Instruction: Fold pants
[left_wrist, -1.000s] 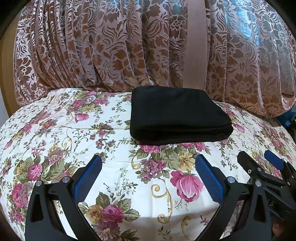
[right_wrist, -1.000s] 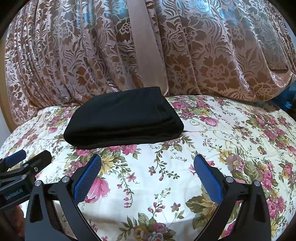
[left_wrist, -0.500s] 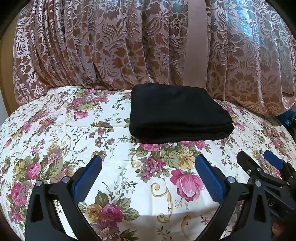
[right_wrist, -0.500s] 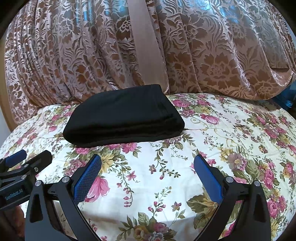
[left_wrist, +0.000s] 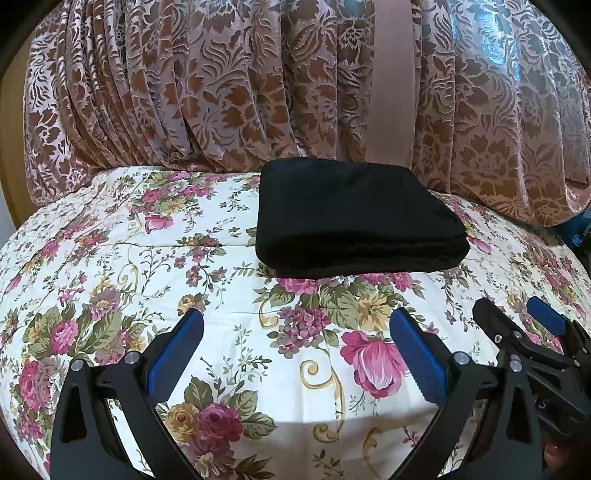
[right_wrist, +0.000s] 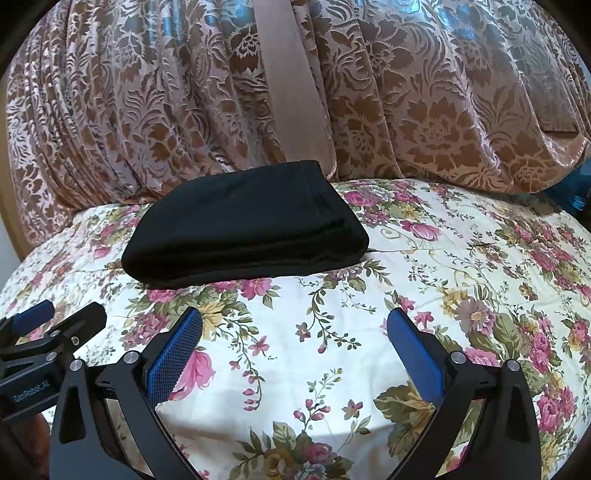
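Left wrist view shows almost nothing changed over the last second — the black pants (left_wrist: 354, 218) lie folded on the flowered bed (left_wrist: 110, 266) by the curtain (left_wrist: 207, 92). Left claw (left_wrist: 295, 354) and right claw (right_wrist: 295, 350) both hover wide apart, empty, suggesting folding is done.

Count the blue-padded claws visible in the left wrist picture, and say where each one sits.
2. The left claw fills the lower middle, open above the floral bedspread. The right claw pokes in at the lower right edge.
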